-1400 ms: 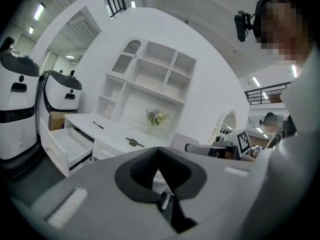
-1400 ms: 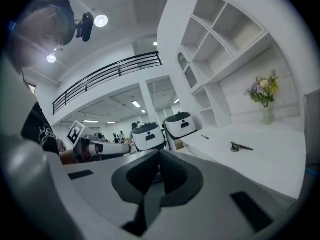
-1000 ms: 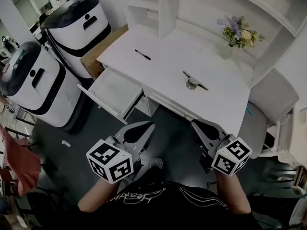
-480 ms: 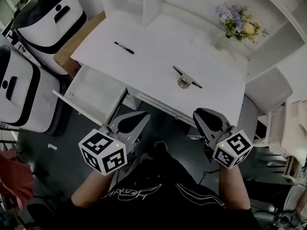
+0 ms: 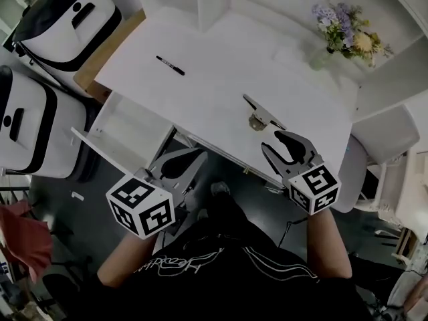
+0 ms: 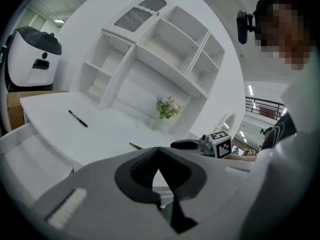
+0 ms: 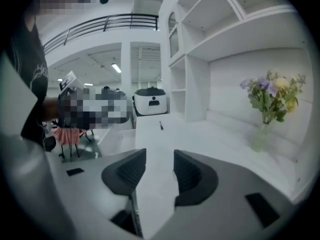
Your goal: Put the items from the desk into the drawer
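Jaws of the right gripper (image 5: 273,141) stand apart and have just been opening. Nothing is between them; in the right gripper view only the white desk (image 5: 221,59) shows in the gap. This gripper hangs over the front edge of the desk, near the metal clip (image 5: 259,116) but not touching it, at about 5 o'clock from it in the head view.

The left gripper (image 5: 194,158) has its jaws together and holds nothing. It is below the desk edge, at 4 o'clock from the open drawer (image 5: 124,129). Inside the drawer only its white bottom shows.

The black pen (image 5: 170,65) lies flat on the desk at 10 o'clock from the clip, well apart from both grippers. A vase of flowers (image 5: 344,35) stands at 1 o'clock, at the back of the desk.
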Tool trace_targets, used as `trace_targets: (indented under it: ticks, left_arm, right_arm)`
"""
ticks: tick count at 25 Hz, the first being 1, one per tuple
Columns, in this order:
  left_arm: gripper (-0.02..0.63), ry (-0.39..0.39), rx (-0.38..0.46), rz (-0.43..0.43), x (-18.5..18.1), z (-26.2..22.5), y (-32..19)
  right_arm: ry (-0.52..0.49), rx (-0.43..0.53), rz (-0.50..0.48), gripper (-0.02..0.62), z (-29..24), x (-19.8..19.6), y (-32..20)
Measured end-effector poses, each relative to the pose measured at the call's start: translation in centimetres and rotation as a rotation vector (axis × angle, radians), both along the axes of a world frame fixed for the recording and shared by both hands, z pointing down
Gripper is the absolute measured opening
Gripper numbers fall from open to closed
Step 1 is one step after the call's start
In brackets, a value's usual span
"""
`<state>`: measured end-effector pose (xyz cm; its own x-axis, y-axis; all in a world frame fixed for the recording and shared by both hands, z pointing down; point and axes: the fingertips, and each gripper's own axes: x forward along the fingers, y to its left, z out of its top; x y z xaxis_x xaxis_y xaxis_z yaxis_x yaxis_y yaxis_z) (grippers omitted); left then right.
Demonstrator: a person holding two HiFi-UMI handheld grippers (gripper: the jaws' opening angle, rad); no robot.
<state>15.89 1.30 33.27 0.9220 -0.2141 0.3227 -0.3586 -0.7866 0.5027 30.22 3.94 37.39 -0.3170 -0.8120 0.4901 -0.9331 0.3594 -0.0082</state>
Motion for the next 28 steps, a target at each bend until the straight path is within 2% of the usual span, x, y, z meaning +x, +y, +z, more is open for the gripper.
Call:
trace_targets:
  ticks: [6,16,20,28]
  left_arm:
    - [0.009,-0.025,-0.037,-0.029,1.0,1.5,-2.4]
    - [0.009,-0.06,-0.062,-0.064,1.1,3.0,-4.9]
    - [0.009,-0.066,-0.074,-0.084,0.6,3.6,-5.8]
    - [0.009,-0.062,-0.087,-0.096,-0.4,3.9,-6.2]
  right_arm:
    - [0.247,-0.04,-0.072,0.17,3.7,1.4,-3.4]
    - [0.46,-0.13,-0.134,0.169,9.5,3.2,-6.3]
    - [0.521,-0.145,-0.132,0.169,10.8,3.8,-7.0]
    - [0.541,-0.135,-0.104,0.098,10.9,3.7,-7.6]
